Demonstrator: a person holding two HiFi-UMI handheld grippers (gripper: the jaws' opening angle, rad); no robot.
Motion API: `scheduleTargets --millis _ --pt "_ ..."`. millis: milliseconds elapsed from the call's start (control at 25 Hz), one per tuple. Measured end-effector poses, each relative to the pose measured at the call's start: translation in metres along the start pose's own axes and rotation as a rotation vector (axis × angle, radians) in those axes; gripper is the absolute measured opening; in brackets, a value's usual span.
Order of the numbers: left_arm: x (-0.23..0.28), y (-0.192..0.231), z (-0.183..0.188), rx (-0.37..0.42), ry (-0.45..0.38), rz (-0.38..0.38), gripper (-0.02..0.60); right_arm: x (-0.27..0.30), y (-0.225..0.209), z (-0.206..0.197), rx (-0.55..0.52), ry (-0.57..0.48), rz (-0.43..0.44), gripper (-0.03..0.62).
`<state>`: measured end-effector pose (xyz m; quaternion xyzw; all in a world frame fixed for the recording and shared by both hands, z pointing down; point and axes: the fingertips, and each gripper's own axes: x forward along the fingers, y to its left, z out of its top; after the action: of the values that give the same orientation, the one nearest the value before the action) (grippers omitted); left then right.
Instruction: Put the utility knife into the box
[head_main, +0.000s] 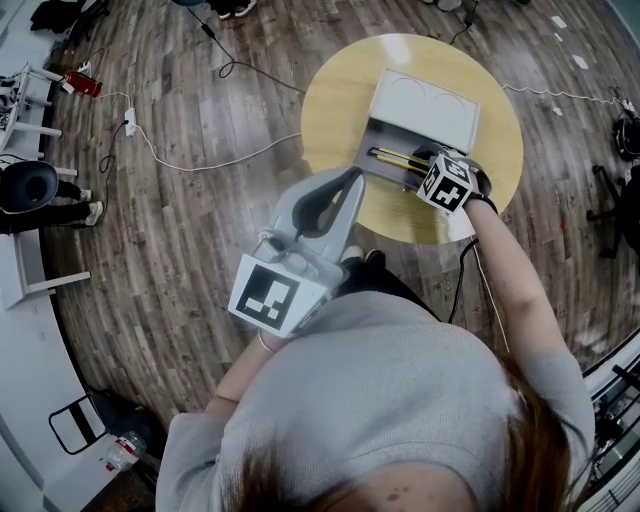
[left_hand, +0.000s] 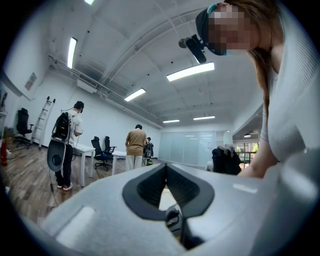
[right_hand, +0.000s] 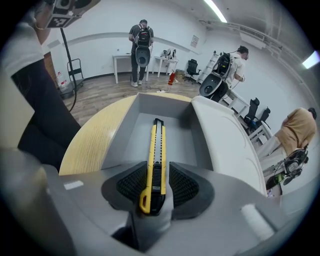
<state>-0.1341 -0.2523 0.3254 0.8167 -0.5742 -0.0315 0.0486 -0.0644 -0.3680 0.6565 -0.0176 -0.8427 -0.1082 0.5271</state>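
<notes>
The utility knife (right_hand: 156, 150) lies lengthwise inside the open grey box (right_hand: 131, 137), which stands on the round wooden table (head_main: 340, 110). Its black nose points toward the far wall of the box, and its tail is at the near wall, between the jaws of the right gripper (right_hand: 154, 171). These jaws stand wide for such a thin thing. The ribbed pads (right_hand: 131, 184) sit just beside the knife's two sides and, as far as I can judge, do not press it, so the step in hand looks like the letting go. To do it well, I would draw this gripper back and up along the line of the knife, both pads off its sides, so the tail is not dragged over the near wall. Then I would check that the knife rests flat within the box, low enough for the pale lid (right_hand: 225, 145) beside it to close. The left gripper (left_hand: 165, 167) hangs well apart from the box, before the person's body, its jaws together at the tips with nothing between. The knife is slim and straight, with a yellow body, a black notched track down the middle and a rounded yellow end. No blade stands out that I can see.
</notes>
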Motion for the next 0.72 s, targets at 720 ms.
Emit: scheduleTargets --millis 720 --pt "0.037 -0.037 0.015 0.038 -0.039 -0.193 -0.003 -0.319 -0.019 0.101 0.377 -0.888 -0.627 0.057"
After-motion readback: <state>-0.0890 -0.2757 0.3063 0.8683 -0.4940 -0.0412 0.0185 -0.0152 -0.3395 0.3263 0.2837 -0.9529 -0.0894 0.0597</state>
